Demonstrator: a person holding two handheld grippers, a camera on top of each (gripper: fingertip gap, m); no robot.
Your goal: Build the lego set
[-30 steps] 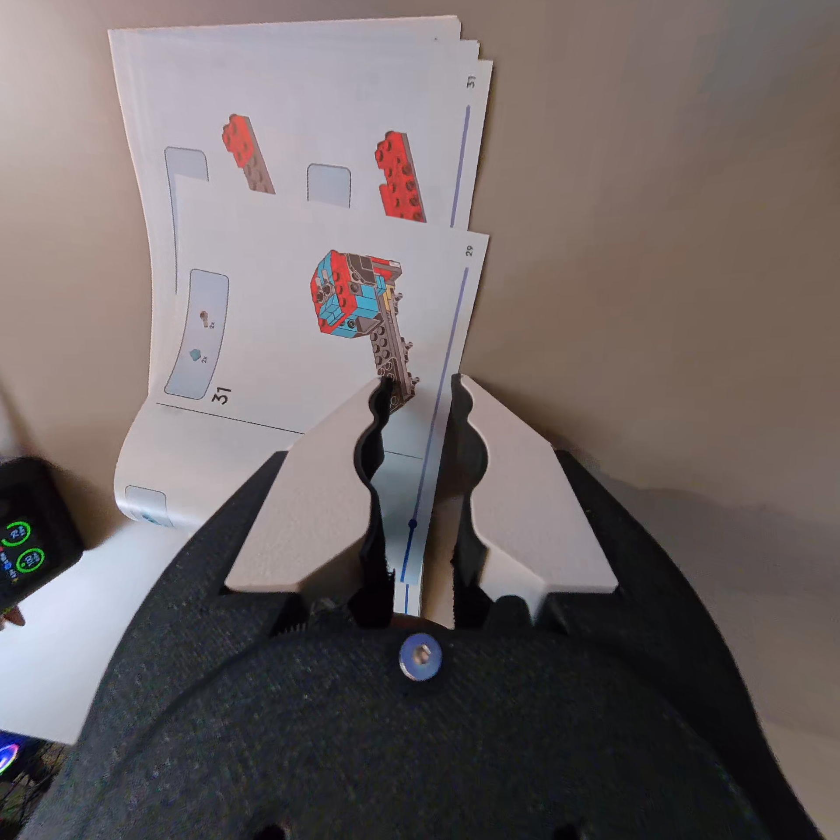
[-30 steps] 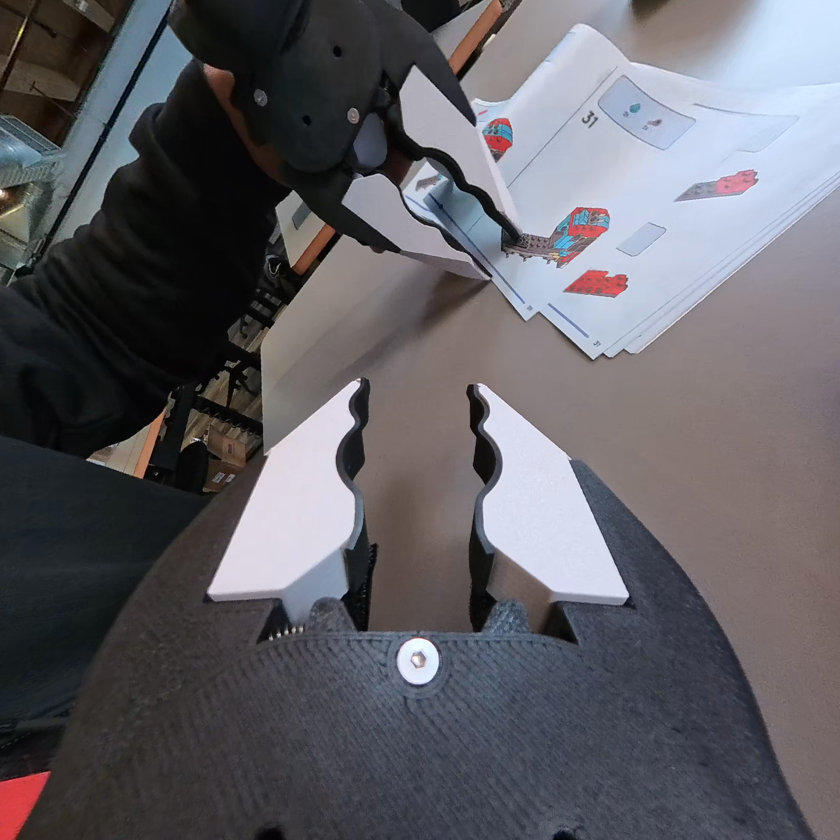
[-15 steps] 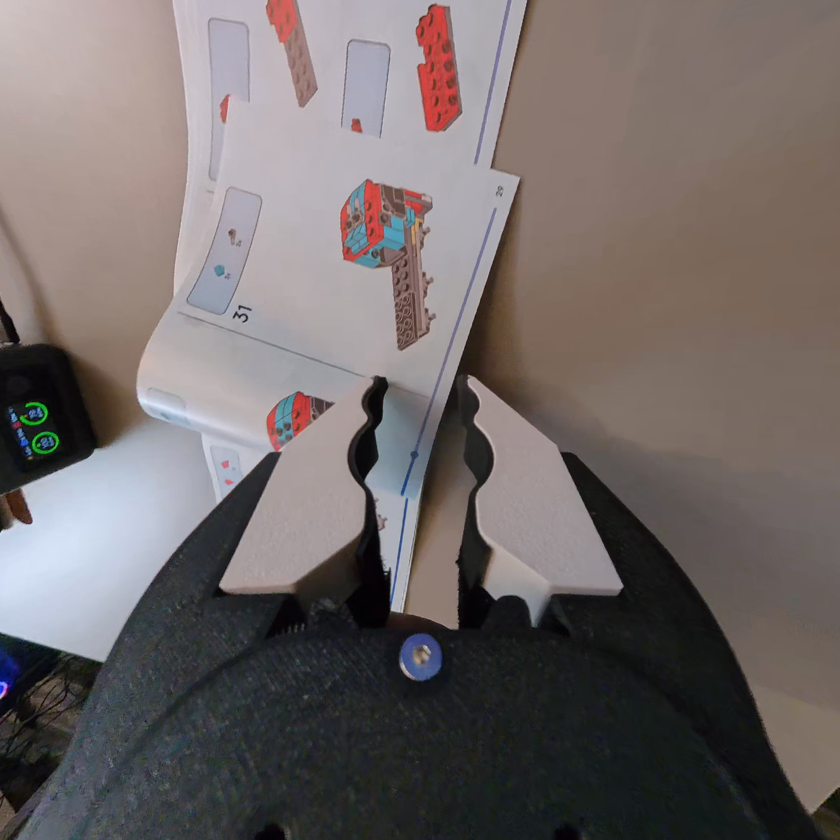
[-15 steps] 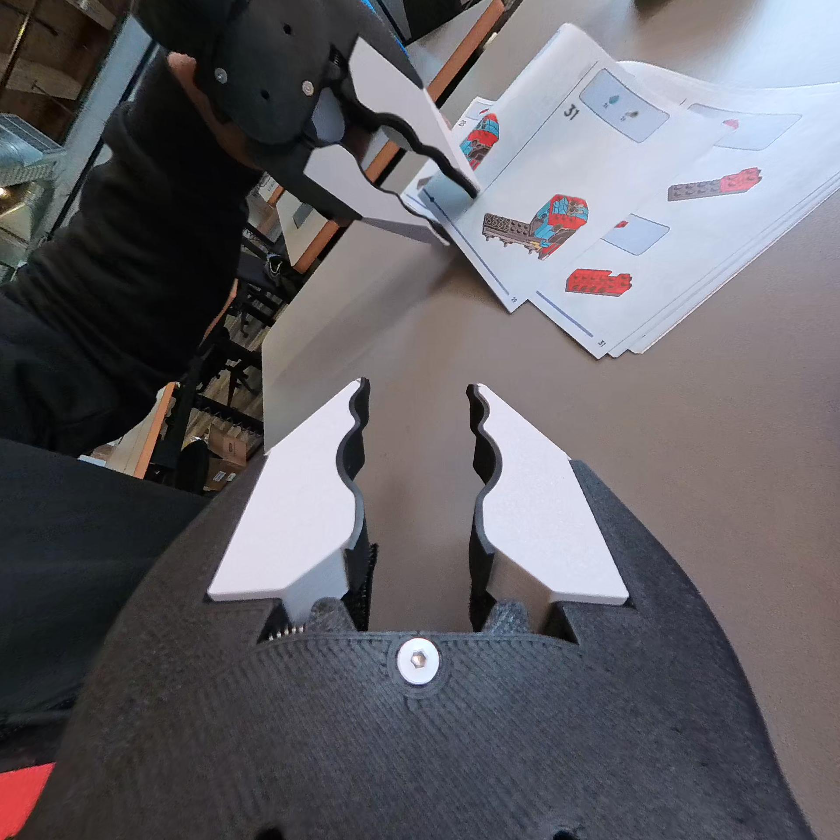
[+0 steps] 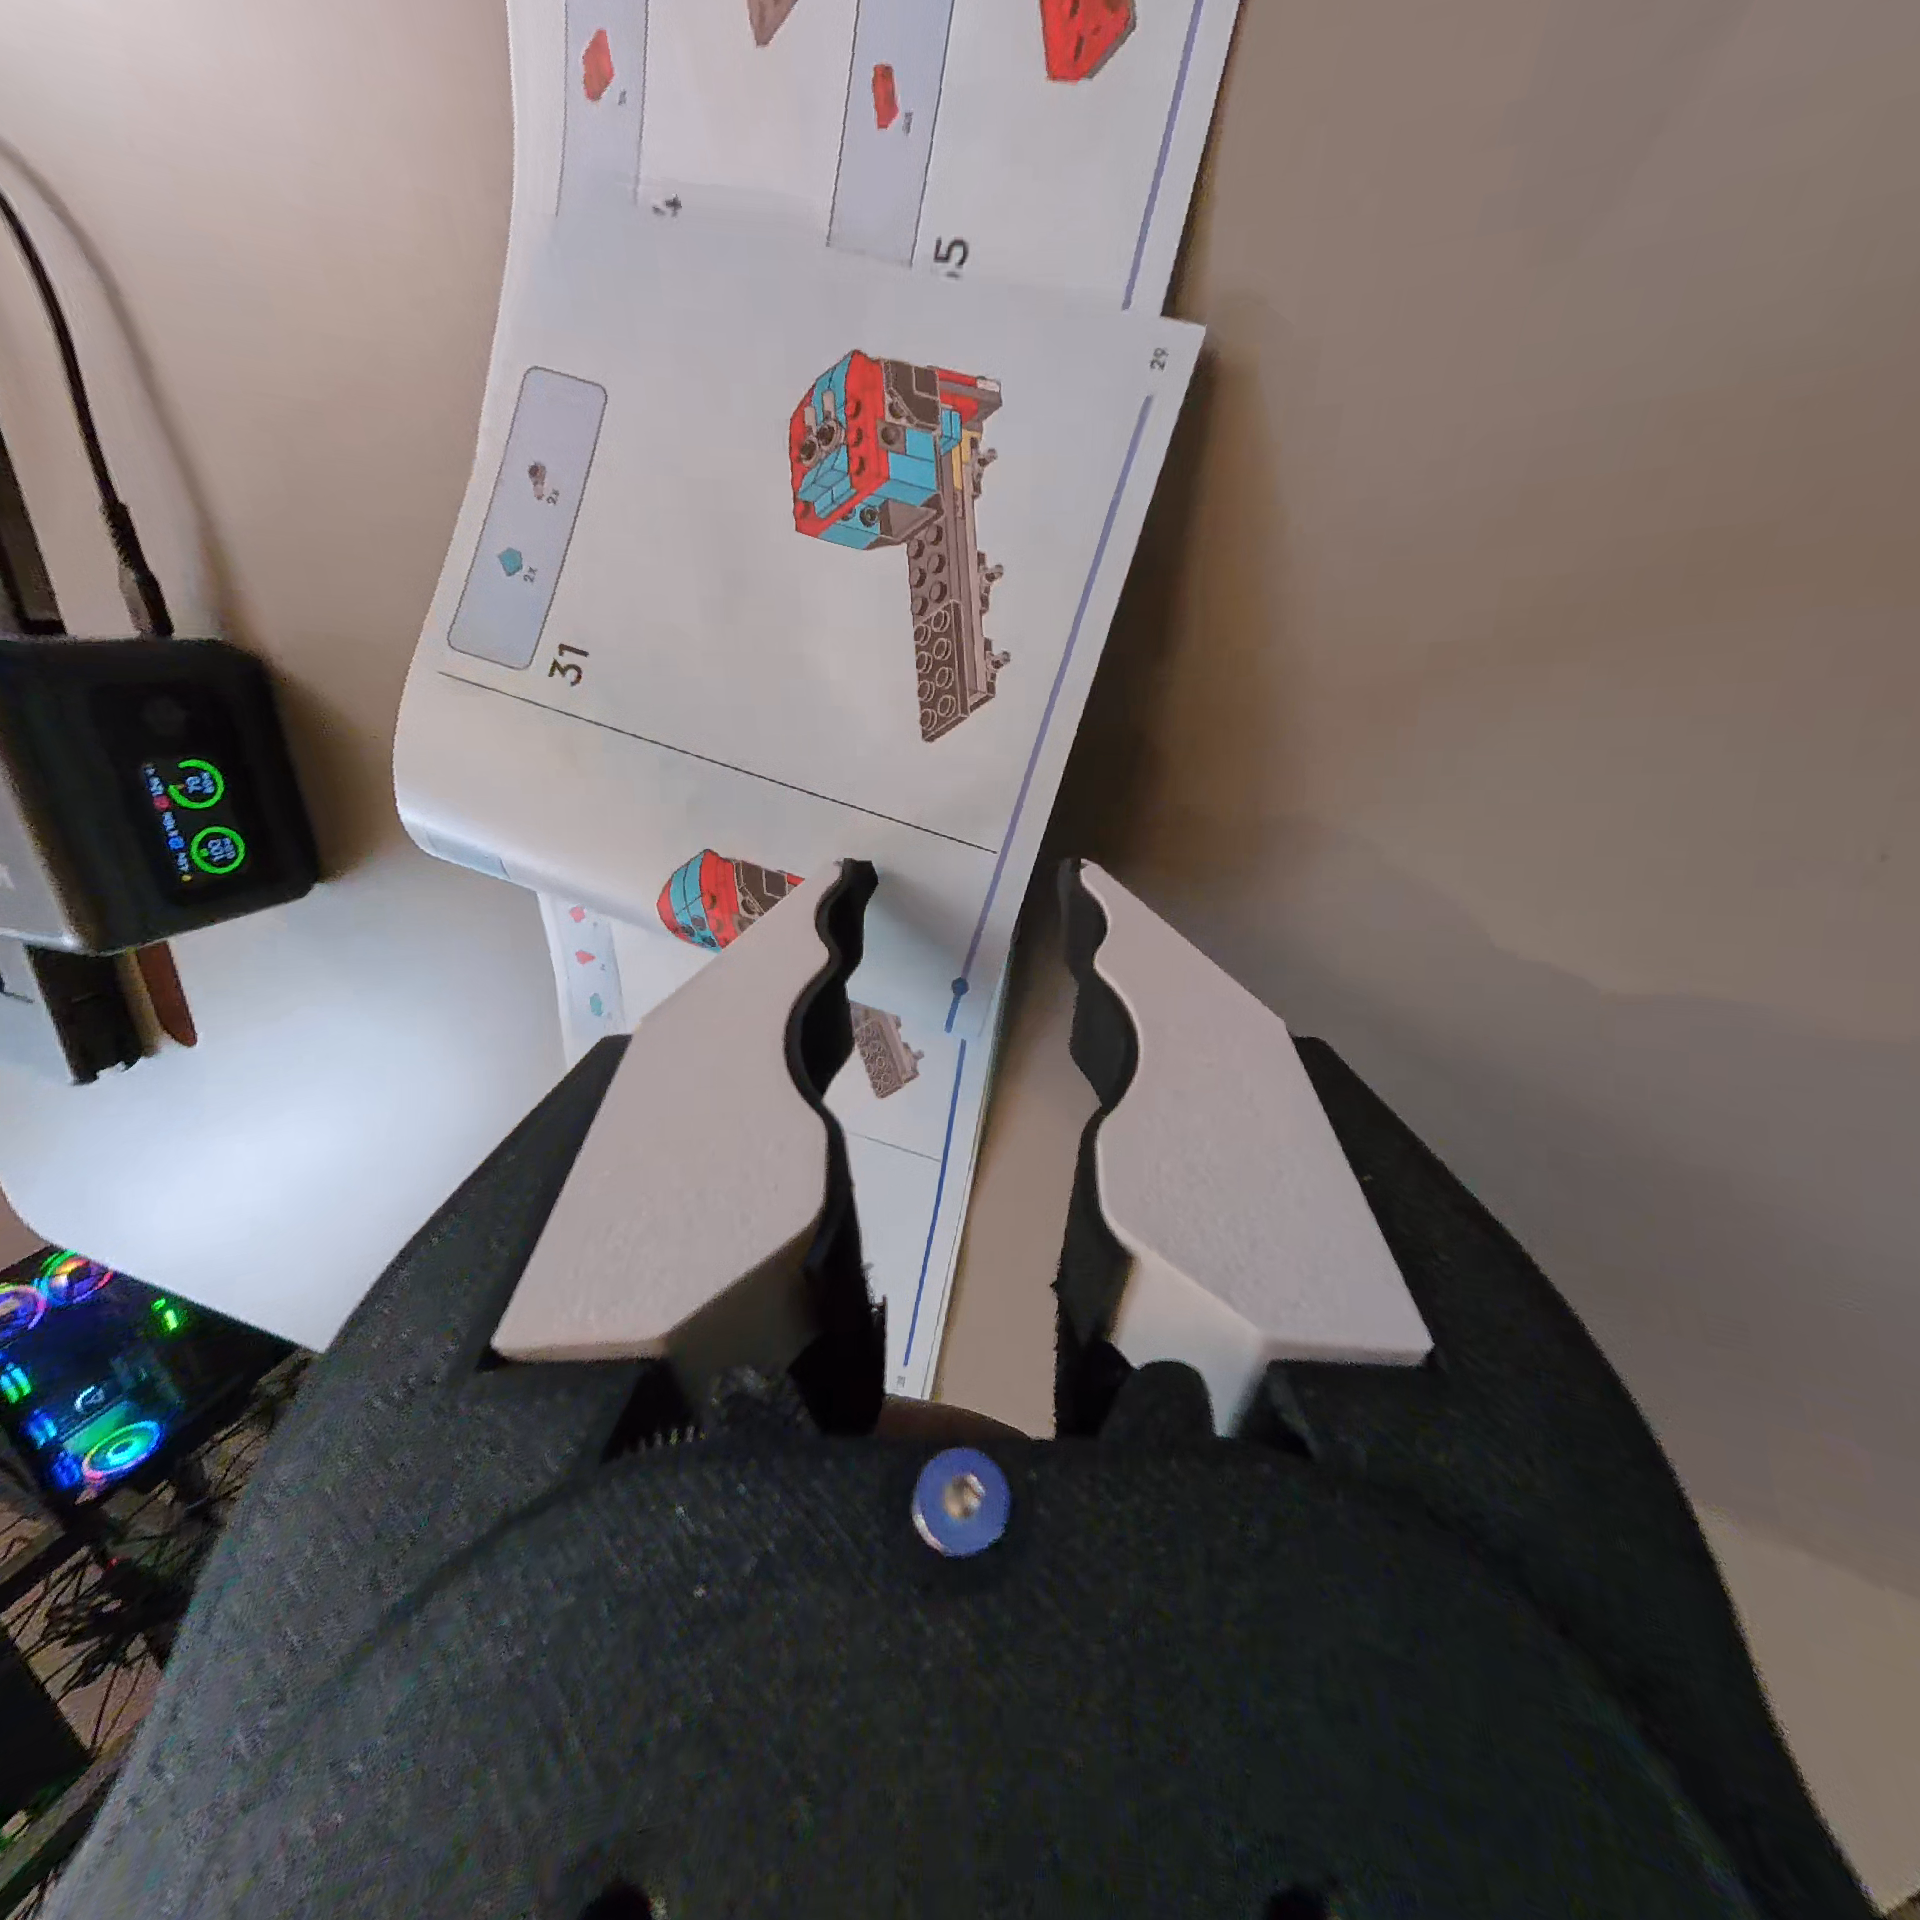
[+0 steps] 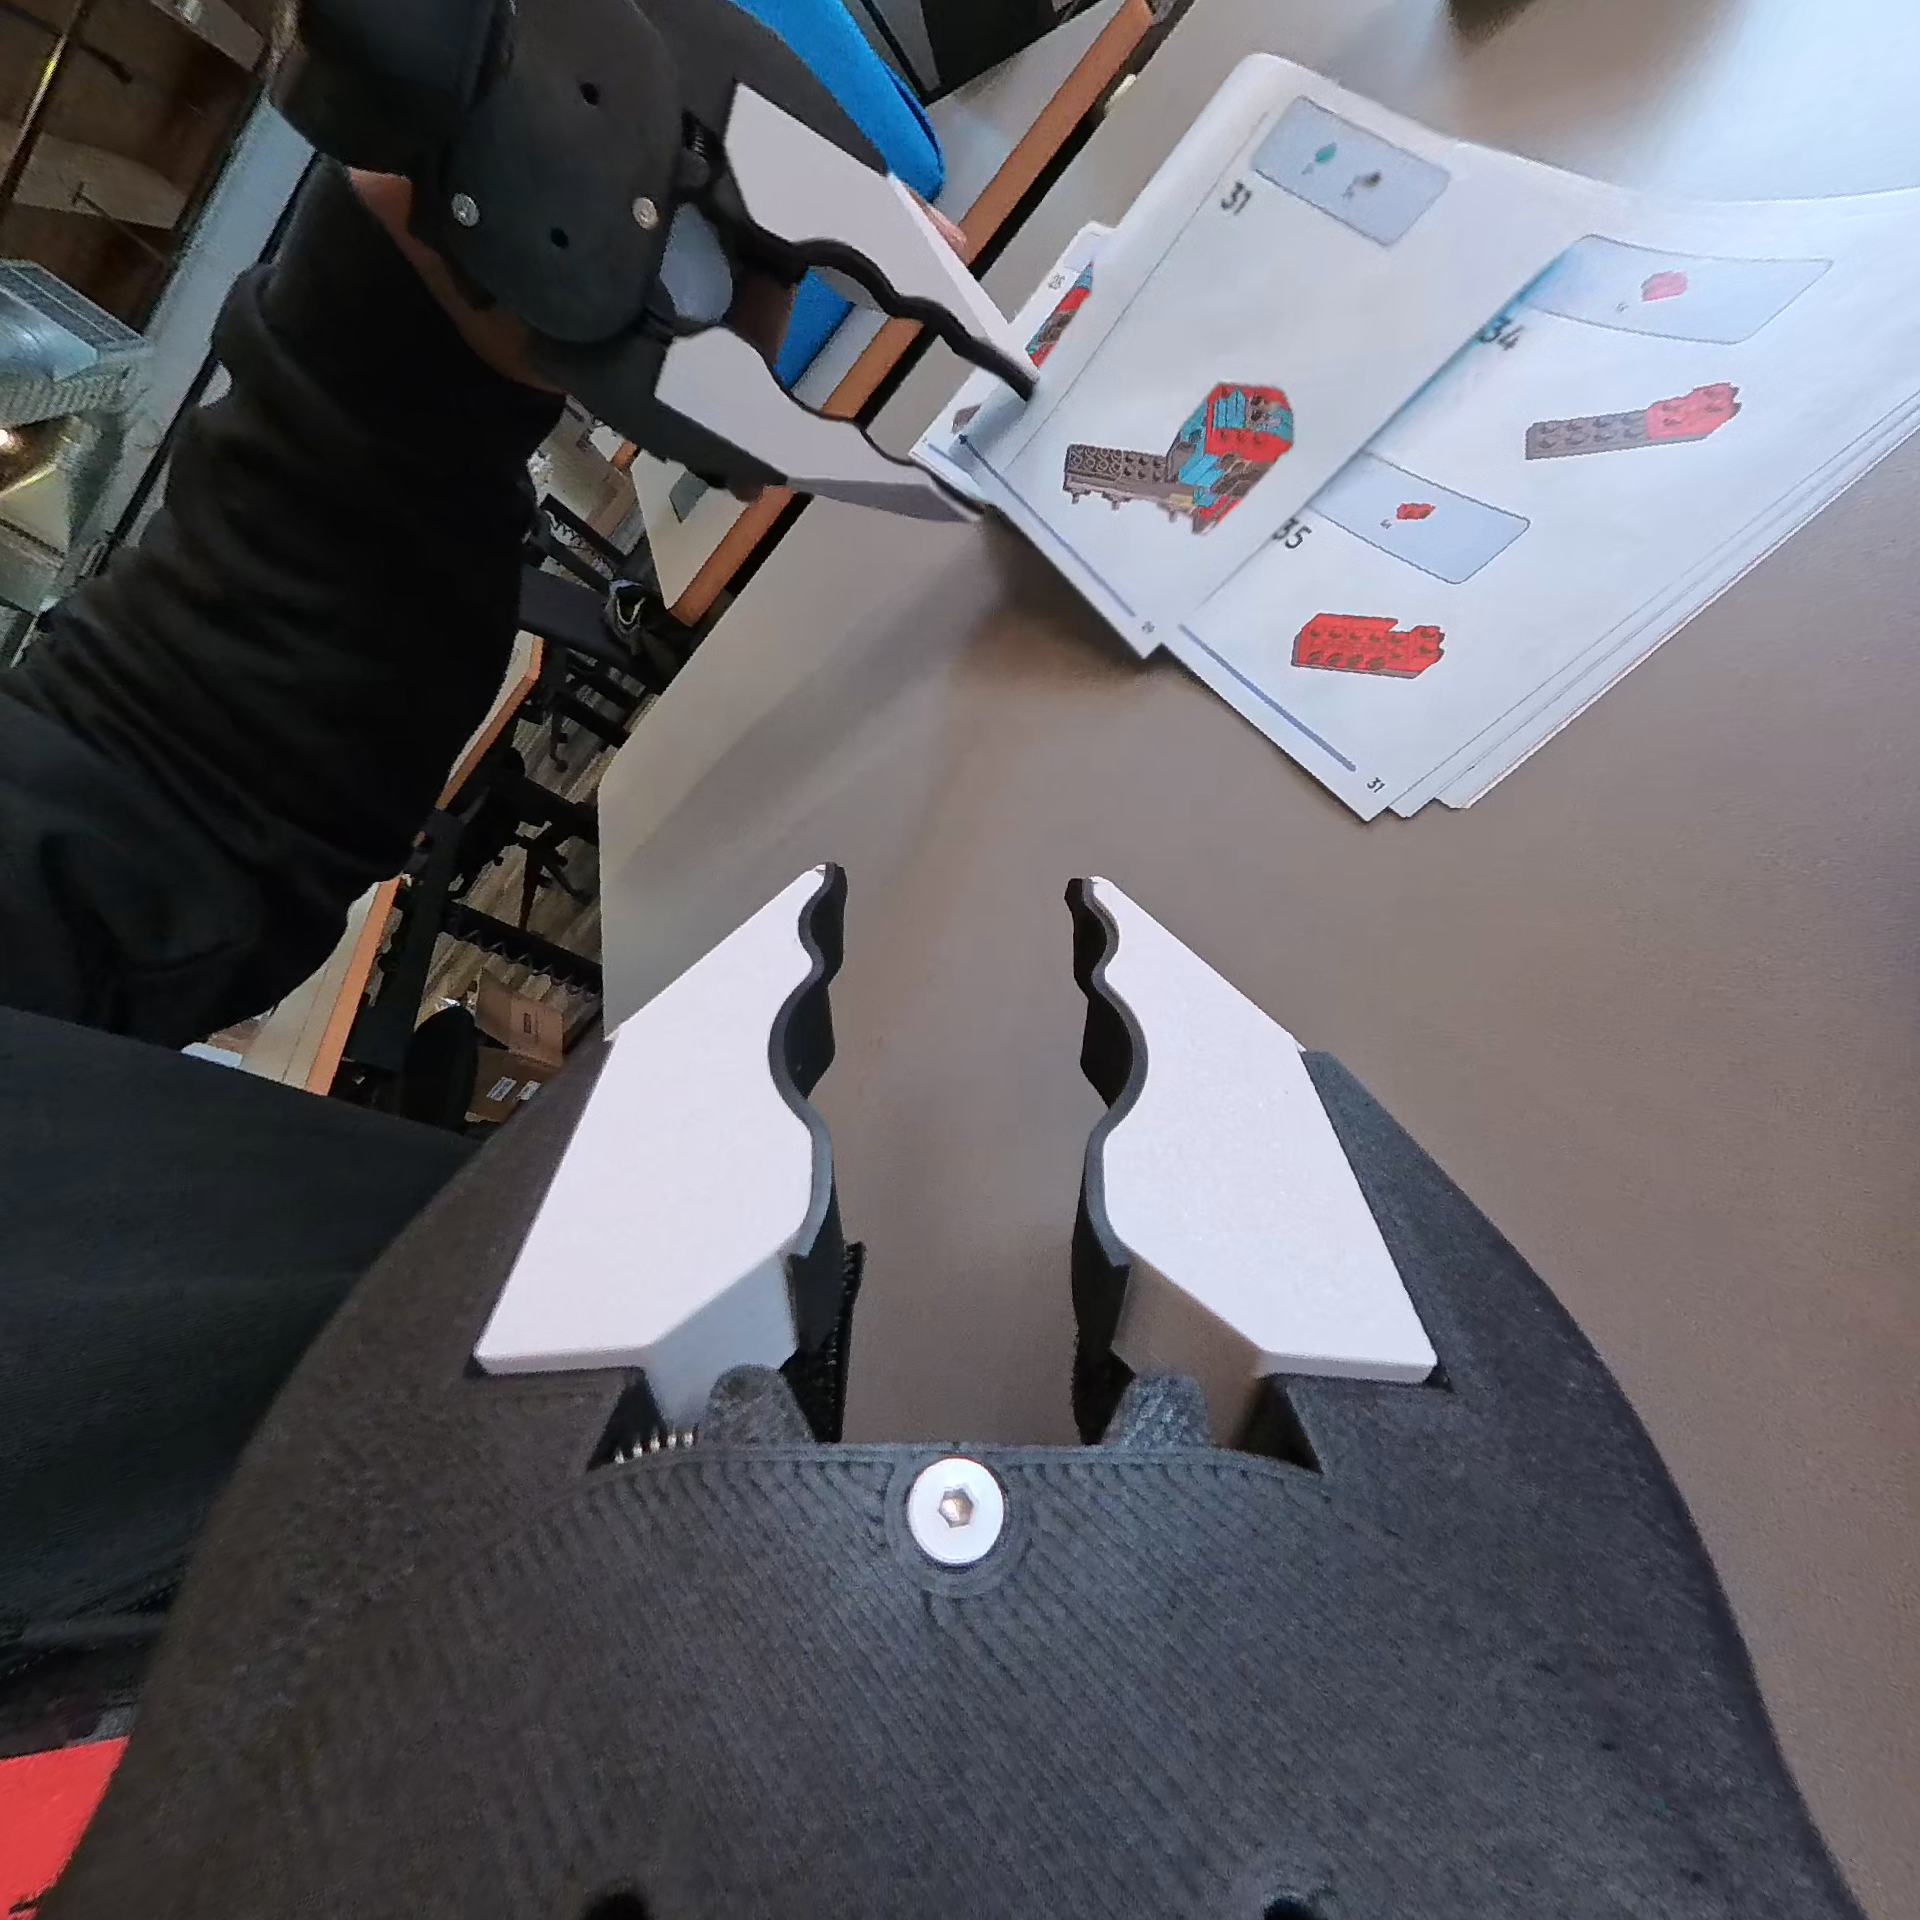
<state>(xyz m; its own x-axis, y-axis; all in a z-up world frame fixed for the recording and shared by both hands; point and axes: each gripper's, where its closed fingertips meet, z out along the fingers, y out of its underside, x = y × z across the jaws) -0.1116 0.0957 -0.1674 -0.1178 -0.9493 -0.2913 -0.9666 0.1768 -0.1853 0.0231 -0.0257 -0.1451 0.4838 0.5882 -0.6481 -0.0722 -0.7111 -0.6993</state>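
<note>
The open instruction booklet (image 5: 727,582) lies on the brown table (image 5: 1558,727), its top page curled up at the left. It also shows in the right wrist view (image 6: 1351,416). My left gripper (image 5: 961,873) is open at the page's near edge, and one fingertip (image 6: 1023,387) touches the page. My right gripper (image 6: 956,878) is open and empty, low over the bare brown table (image 6: 1558,1039), well short of the booklet. No loose bricks are in view.
A black device with a lit screen (image 5: 197,790) sits left of the booklet on a white surface (image 5: 260,1091). Coloured lights (image 5: 83,1382) glow below the table edge. A person in black (image 6: 260,623) and a blue chair back (image 6: 852,83) are at the left. The left gripper's tips are roughly 20 centimeters from the right gripper's.
My left gripper has drawn back along the top page toward its near edge, still open. More of the pages beneath shows. My right gripper has not moved.
</note>
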